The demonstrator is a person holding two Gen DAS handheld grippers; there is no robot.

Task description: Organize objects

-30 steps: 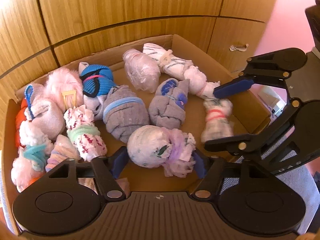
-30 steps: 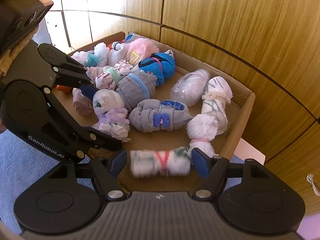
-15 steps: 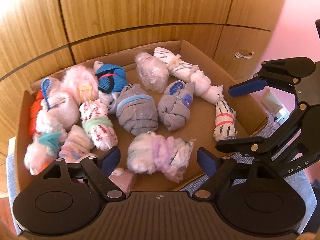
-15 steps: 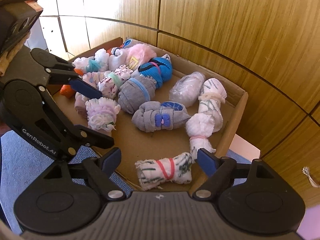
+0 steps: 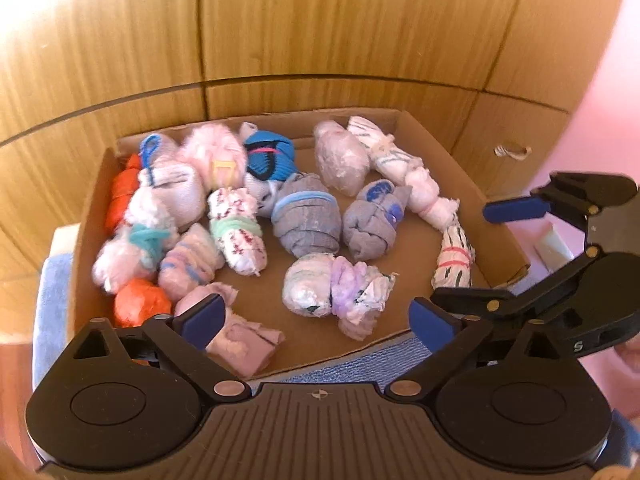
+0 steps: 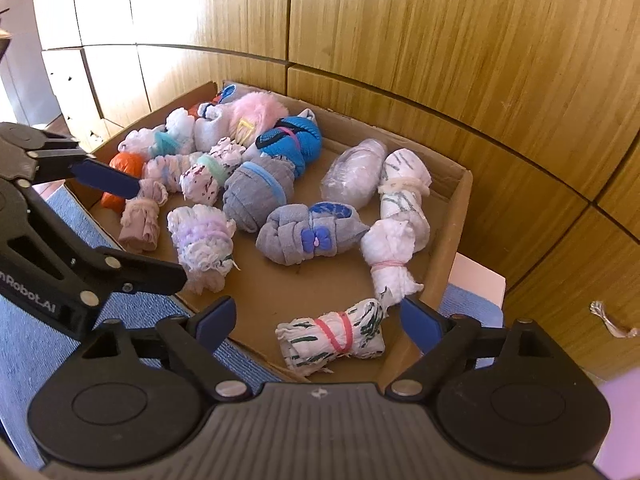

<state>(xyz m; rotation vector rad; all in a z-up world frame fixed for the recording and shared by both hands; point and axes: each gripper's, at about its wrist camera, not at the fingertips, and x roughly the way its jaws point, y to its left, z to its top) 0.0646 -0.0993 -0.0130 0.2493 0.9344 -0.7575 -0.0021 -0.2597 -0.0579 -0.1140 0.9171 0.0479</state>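
A shallow cardboard box (image 5: 476, 184) (image 6: 460, 200) holds several rolled sock bundles. A white and lilac bundle (image 5: 336, 288) (image 6: 202, 240) lies near the box's front edge, just ahead of my left gripper (image 5: 316, 318), which is open and empty. A white bundle with a red band (image 6: 334, 338) (image 5: 454, 258) lies in the box's front right corner, between the fingers of my right gripper (image 6: 318, 316), which is open and holds nothing. Each gripper shows in the other's view, the right one (image 5: 472, 264) and the left one (image 6: 156, 232).
Grey bundles (image 5: 306, 220) (image 6: 310, 234), a blue one (image 5: 268, 158), pink and orange ones (image 5: 138, 306) fill the box's middle and left. The box rests on a blue mat (image 6: 40, 340). Wooden cabinet doors (image 5: 320, 28) stand behind it.
Both grippers have let go of their bundles and drawn back and up from the box. The white and lilac bundle and the red-banded bundle now lie in the box.
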